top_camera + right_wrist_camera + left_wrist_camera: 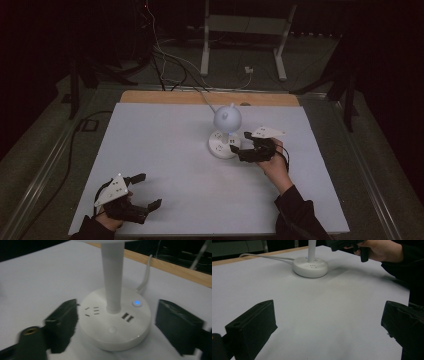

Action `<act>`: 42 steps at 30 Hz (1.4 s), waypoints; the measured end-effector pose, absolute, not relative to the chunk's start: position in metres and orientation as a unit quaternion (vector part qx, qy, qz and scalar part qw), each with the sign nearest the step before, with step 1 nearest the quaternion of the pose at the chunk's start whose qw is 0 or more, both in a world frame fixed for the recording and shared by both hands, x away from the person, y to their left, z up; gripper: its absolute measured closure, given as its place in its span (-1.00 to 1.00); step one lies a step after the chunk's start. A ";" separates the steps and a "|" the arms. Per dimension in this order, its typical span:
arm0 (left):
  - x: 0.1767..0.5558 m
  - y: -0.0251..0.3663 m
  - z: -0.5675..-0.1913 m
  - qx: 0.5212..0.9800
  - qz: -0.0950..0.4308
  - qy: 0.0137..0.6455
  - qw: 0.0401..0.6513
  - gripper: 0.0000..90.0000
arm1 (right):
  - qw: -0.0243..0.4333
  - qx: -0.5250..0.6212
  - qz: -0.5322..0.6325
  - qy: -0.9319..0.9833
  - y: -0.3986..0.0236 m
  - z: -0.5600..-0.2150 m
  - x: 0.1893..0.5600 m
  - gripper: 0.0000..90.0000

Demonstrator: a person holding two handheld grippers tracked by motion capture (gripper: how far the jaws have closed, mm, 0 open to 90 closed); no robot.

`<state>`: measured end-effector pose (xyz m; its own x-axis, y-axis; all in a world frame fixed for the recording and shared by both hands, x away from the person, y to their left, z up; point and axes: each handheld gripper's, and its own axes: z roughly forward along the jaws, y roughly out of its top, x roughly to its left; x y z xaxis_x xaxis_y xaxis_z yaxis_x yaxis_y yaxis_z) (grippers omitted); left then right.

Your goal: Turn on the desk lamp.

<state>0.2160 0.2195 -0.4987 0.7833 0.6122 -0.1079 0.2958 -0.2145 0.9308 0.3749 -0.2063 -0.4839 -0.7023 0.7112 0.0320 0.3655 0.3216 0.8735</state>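
Trouble is looming as the right gripper (115, 322), jaws spread around the lamp base (117, 326), is risking nudging the tall lamp (226, 131) over, while the left gripper (142, 190) is waiting wide open.

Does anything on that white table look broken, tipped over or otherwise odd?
Nothing stands out. The white desk lamp stands upright on its round base, a small blue light glowing on it, its cord trailing off the back edge. The right tongs are open around the base, not pressing it; the left tongs rest open.
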 end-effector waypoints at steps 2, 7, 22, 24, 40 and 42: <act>0.216 0.220 -0.499 0.766 0.143 0.297 0.552 -0.99 | 0.193 0.346 0.469 0.789 -0.205 -0.485 0.375 -0.14; 0.216 0.219 -0.499 0.766 0.142 0.297 0.552 -0.99 | 0.193 0.349 0.465 0.790 -0.206 -0.485 0.375 0.27; 0.216 0.219 -0.499 0.766 0.143 0.297 0.552 -0.99 | 0.166 0.349 0.440 0.811 -0.198 -0.489 0.381 1.00; 0.216 0.219 -0.499 0.766 0.143 0.297 0.551 -0.99 | 0.161 0.347 0.428 0.819 -0.195 -0.491 0.382 1.00; 0.216 0.219 -0.499 0.767 0.143 0.296 0.551 -0.99 | 0.171 0.335 0.390 0.841 -0.184 -0.498 0.385 1.00; 0.216 0.219 -0.499 0.767 0.143 0.296 0.551 -0.99 | 0.170 0.337 0.389 0.841 -0.184 -0.499 0.386 1.00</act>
<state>0.2157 0.2191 -0.4991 0.7842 0.6112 -0.1073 0.2965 -0.2171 0.9300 0.3855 -0.1838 -0.4995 -0.7159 0.6978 -0.0237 0.4338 0.4711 0.7680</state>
